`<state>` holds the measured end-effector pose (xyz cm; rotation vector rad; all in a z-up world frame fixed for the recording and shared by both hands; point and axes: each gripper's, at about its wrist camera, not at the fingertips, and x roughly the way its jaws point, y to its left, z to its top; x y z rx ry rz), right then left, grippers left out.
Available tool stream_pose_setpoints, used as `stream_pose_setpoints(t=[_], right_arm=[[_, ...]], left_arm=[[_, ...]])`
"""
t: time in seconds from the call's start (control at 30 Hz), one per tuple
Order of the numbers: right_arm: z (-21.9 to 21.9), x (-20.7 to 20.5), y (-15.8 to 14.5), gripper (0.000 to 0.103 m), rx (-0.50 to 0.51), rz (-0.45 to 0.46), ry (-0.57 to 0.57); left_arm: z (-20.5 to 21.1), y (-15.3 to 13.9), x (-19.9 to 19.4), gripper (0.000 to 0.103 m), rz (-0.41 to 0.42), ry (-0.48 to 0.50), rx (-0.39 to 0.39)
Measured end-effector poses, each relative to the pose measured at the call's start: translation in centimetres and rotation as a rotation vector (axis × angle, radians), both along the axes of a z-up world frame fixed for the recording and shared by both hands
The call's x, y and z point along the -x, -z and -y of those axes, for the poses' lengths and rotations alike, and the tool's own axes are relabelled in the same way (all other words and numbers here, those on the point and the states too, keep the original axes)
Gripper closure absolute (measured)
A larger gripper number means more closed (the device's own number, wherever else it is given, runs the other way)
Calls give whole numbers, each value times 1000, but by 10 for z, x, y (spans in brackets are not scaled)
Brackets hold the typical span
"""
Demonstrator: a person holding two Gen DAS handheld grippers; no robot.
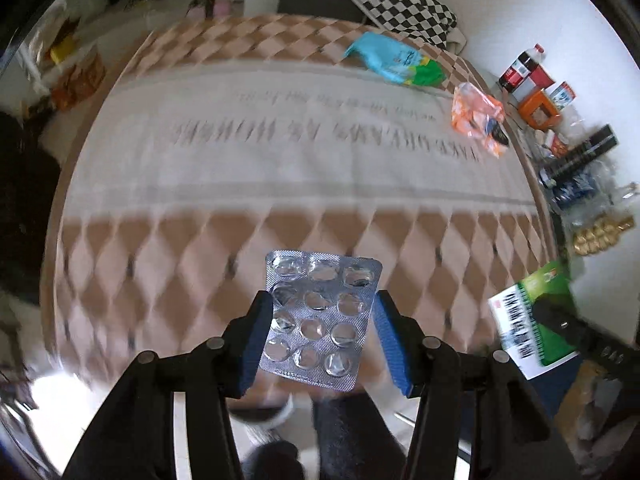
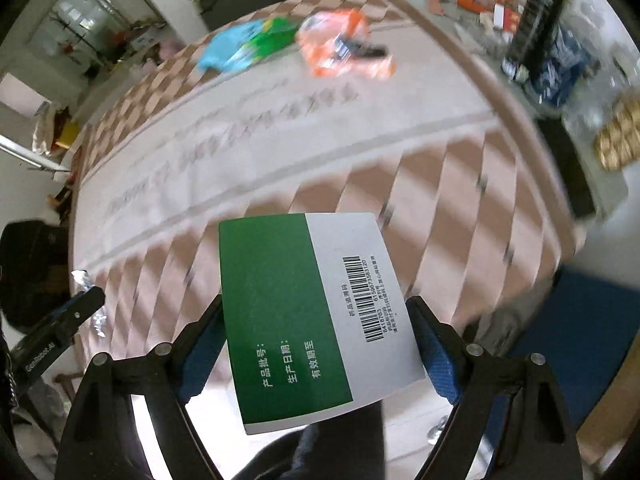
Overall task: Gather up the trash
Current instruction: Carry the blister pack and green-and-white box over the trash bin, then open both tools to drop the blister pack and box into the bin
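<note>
- My left gripper (image 1: 322, 328) is closed narrowly on an empty silver pill sheet (image 1: 320, 316), at lower centre of the left view. The sheet is thin and pinched only by its side edges, so I judge it could bow and slip out.
- My right gripper (image 2: 316, 340) is clamped on a green and white medicine box (image 2: 316, 320), lower centre of the right view. The box sits tilted between the pads; a hard squeeze might crush it, and a loose one might let it swing.
- Both views are smeared with motion blur. Moving quickly with two light loads risks shaking one free over the bed (image 1: 280, 152).
- More trash lies on the bed: a blue and green bag (image 1: 394, 62) and an orange wrapper (image 1: 476, 114), upper right of the left view. With both tools full, I cannot take them yet.
- No bin shows in either view, so I cannot tell where to drop things.
</note>
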<state>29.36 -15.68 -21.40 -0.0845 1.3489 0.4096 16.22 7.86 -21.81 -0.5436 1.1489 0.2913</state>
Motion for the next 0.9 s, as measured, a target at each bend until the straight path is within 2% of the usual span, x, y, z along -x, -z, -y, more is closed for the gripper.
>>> stream_pose_setpoints(t=[0.07,0.1,0.13,0.23,0.3,0.4,0.43,0.5,0.53,0.6,0.63,0.67,0.7,0.73,0.8,0.87,0.9], right_arm=[[1,49,10,15,-21,-28,-1],[2,70,16,15,-25,-43,-1],[4,95,27,15,-33,-70,-1],[9,151,67,15,-24,-158,-5],[11,183,108,15,-9,-233,-2],[9,211,174,15,19,-315,9],[6,219,206,15,32,-341,15],[0,228,251,15,35,-381,14],[-5,233,286,15,47,-396,17],[-16,238,337,15,43,-430,8],[-20,239,358,15,49,-440,11],[-26,242,387,15,47,-462,7],[-32,245,408,15,41,-481,-1],[-37,248,434,13,27,-497,-5],[-44,250,467,12,11,-518,-16],[-54,256,503,7,2,-554,-54],[-56,260,516,2,5,-562,-66]], left_arm=[[3,12,52,54,-3,-10,71],[5,16,65,54,-9,-11,87],[8,28,92,54,-28,-22,113],[11,63,139,54,-89,-59,185],[14,105,167,54,-156,-89,237],[13,166,185,54,-227,-129,279],[12,191,189,54,-252,-143,297],[7,243,194,54,-289,-176,329],[5,268,194,54,-303,-191,347],[-3,325,198,54,-337,-229,393],[-5,341,202,53,-344,-237,403],[-8,368,203,51,-369,-244,399],[-7,378,207,42,-373,-242,397],[-10,394,210,25,-378,-249,394],[-14,421,216,20,-387,-268,367],[-18,433,228,18,-411,-280,340],[-21,436,232,8,-419,-284,325]])
